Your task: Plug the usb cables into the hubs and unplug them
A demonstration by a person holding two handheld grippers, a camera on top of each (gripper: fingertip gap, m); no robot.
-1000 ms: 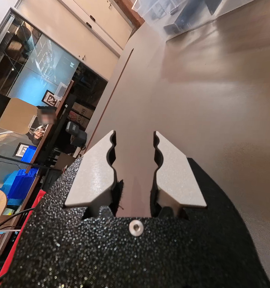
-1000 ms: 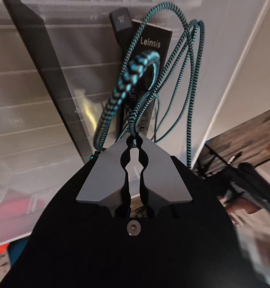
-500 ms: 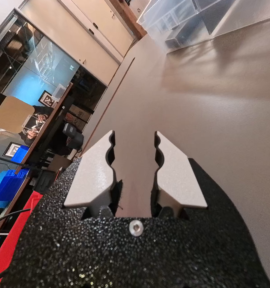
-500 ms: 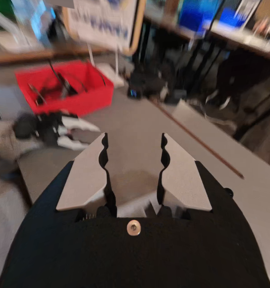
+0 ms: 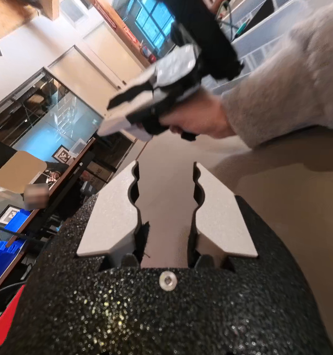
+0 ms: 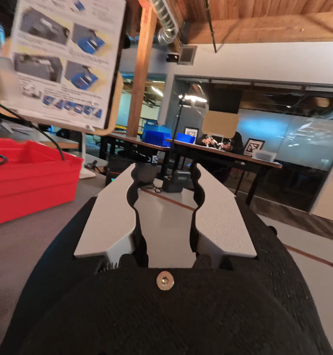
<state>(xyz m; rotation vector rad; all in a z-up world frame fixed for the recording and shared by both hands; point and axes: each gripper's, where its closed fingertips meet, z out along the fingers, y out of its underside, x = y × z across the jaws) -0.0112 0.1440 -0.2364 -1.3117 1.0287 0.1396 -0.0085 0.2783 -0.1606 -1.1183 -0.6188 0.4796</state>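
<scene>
Left grey two-finger gripper (image 5: 165, 167) spread wide, empty, over bare brown table (image 5: 277, 211). Right grey two-finger gripper (image 6: 164, 169) likewise parted, beside red plastic bin (image 6: 31, 178). Cables, hubs: seemingly out of frame.

Smooth matt table (image 5: 277, 201), glossy plastic bin (image 6: 33, 178)

Right gripper (image 6: 165, 172) level over the grey surface (image 6: 27, 249), its pale fingers (image 6: 112, 217) spread wide with nothing between them. A red bin (image 6: 33, 180) sits off to the left on that surface, a dark cable dipping into it. Above the bin, a printed sheet (image 6: 65, 57) stands on a board. Far back, a person (image 6: 219, 142) sits at a long table (image 6: 238, 155), with blue bins (image 6: 156, 134) on the neighbouring one.
</scene>
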